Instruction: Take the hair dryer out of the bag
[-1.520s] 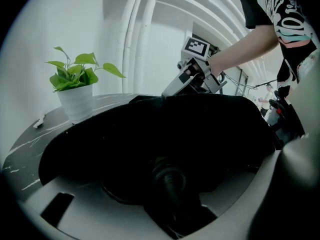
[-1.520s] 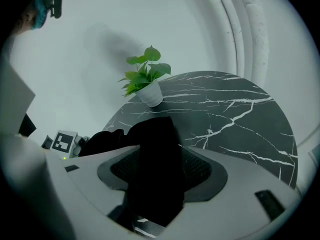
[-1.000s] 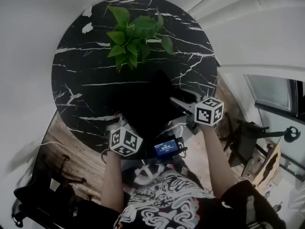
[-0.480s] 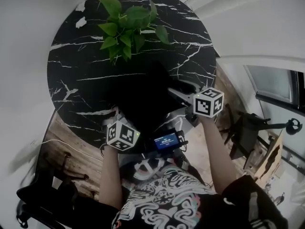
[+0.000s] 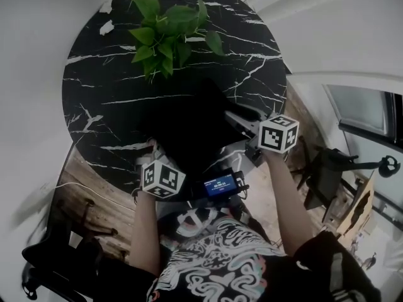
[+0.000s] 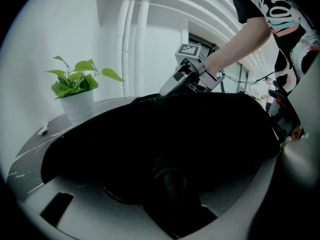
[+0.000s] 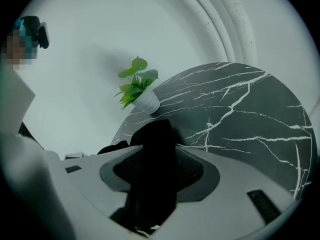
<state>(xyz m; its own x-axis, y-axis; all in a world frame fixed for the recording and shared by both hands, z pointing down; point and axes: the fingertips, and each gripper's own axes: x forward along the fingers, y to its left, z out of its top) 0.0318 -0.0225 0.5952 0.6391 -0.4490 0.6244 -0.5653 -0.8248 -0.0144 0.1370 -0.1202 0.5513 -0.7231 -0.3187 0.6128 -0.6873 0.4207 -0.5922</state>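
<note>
Round black marble table [image 5: 101,87] with white veins is sitting against a white wall, with wood floor [image 5: 94,190] showing at its near edge. I'm checking for text first. A small device with a blue screen [image 5: 220,185] is glowing by the person's chest, characters too small to read. The only other print is the square markers on the left cube [image 5: 162,180] and right cube [image 5: 278,133], and a black-and-white pattern on the shirt [image 5: 220,263] with no words I can read.

The black bag [image 5: 189,128] is lying mid-table, just in front of the plant [image 5: 167,33].

The left gripper [image 6: 170,159] is holding its jaws fairly wide, clamped around the bag's near end, with the dark bulk seated against both jaws. Only this view is showing a dark ribbed neck [image 6: 170,176] low between the jaws. I'm not able to tell if that's the hair dryer, and no view is showing the hair dryer clearly. This view is also catching the white pot [image 6: 77,106], which the head view's leaves are covering.

The right gripper [image 7: 155,164] is at the bag's right side. Its jaws have just been closing, with a fold of bag fabric standing between them across the textured pad [image 7: 192,166]. I'm not able to tell whether the pads are pinching it. Only this view is showing white pipes [image 7: 225,14] running up the wall.
</note>
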